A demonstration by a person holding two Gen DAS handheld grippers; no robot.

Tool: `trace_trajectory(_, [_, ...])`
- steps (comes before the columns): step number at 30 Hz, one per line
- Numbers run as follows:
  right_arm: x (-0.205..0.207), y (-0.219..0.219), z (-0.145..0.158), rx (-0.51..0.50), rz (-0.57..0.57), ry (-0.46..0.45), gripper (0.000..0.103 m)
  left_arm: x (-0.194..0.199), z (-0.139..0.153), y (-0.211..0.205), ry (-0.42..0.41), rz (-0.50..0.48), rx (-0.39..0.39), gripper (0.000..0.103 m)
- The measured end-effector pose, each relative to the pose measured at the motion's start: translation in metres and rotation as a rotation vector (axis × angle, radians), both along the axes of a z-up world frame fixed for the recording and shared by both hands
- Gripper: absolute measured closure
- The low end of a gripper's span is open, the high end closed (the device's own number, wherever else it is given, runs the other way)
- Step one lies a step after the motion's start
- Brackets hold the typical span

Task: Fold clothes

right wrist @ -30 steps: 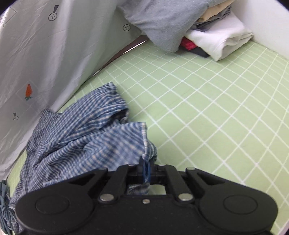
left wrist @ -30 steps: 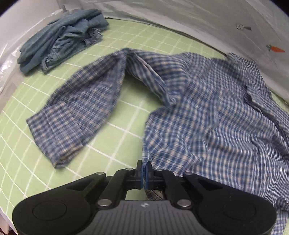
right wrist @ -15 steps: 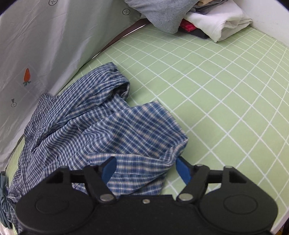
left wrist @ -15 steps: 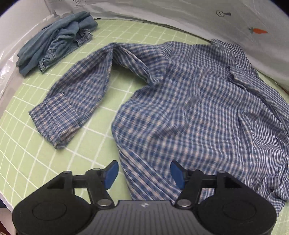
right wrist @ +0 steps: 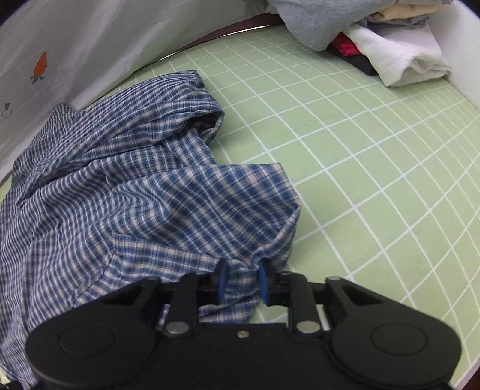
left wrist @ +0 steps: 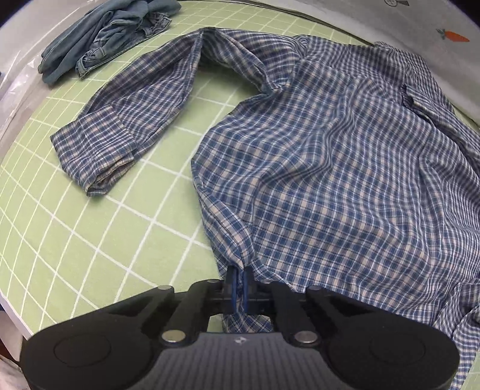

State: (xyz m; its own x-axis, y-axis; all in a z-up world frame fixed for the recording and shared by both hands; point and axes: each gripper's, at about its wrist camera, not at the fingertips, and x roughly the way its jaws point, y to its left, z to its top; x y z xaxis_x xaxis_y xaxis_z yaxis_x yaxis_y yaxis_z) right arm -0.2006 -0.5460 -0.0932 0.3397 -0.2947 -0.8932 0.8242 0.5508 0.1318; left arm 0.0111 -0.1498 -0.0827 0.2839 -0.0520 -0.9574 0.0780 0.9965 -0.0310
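Note:
A blue and white plaid shirt (left wrist: 330,156) lies spread on the green grid mat (left wrist: 90,234), one sleeve (left wrist: 129,117) stretched to the left. My left gripper (left wrist: 239,280) is shut on the shirt's near hem. In the right wrist view the same plaid shirt (right wrist: 135,192) lies rumpled at the left. My right gripper (right wrist: 241,282) has its blue pads a small way apart around a bunch of the shirt's near edge, closing on it.
Crumpled denim jeans (left wrist: 105,33) lie at the mat's far left. A stack of folded clothes (right wrist: 390,51) sits at the far right corner under a grey garment (right wrist: 312,21). A white printed sheet (right wrist: 75,45) hangs behind. The mat's near edge (left wrist: 15,312) is close.
Both grippers were open half a second ago, just after letting the shirt go. The left has now shut on the hem again and the right has narrowed around the edge.

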Motion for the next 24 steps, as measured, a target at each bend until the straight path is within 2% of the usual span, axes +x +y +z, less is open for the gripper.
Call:
trace_trajectory(2, [-0.009,-0.004,-0.001,0.017,-0.006,-0.022,0.098,0.007,0.003,0.011,-0.022,0.035,0.004,0.100])
trace_trajectory(5, [-0.018,-0.004,0.000,0.024,-0.003,-0.028,0.099,0.020,0.008,0.029,-0.061,0.093,0.018,0.101])
trace_trajectory(8, [-0.022,0.004,0.005,-0.005,0.025,-0.020,0.098,0.032,0.020,0.046,-0.131,0.124,0.076,0.102])
trace_trajectory(10, [-0.023,0.011,0.012,-0.038,0.038,-0.022,0.095,0.034,0.030,0.050,-0.152,0.109,0.058,0.100])
trace_trajectory(11, [-0.023,0.014,0.015,-0.056,0.041,-0.028,0.088,0.034,0.035,0.051,-0.161,0.100,0.046,0.099])
trace_trajectory(12, [-0.021,0.019,0.020,-0.081,0.048,-0.039,0.077,0.032,0.037,0.048,-0.161,0.085,0.042,0.089])
trace_trajectory(13, [-0.017,0.023,0.023,-0.100,0.059,-0.051,0.071,0.028,0.035,0.042,-0.155,0.065,0.046,0.074])
trace_trajectory(15, [-0.007,0.030,0.026,-0.124,0.087,-0.067,0.057,0.020,0.031,0.030,-0.143,0.024,0.054,0.061])
trace_trajectory(16, [0.000,0.033,0.027,-0.127,0.104,-0.070,0.054,0.016,0.029,0.024,-0.137,0.004,0.057,0.058])
trace_trajectory(18, [0.014,0.039,0.027,-0.134,0.139,-0.077,0.042,0.008,0.025,0.012,-0.124,-0.036,0.065,0.049])
trace_trajectory(19, [0.021,0.042,0.027,-0.138,0.156,-0.081,0.040,0.004,0.023,0.006,-0.118,-0.056,0.069,0.045])
trace_trajectory(21, [0.035,0.047,0.024,-0.144,0.196,-0.076,0.031,-0.004,0.020,-0.005,-0.106,-0.096,0.076,0.040])
trace_trajectory(24, [0.056,0.056,0.014,-0.161,0.254,-0.034,0.028,-0.011,0.019,-0.011,-0.105,-0.140,0.061,0.030])
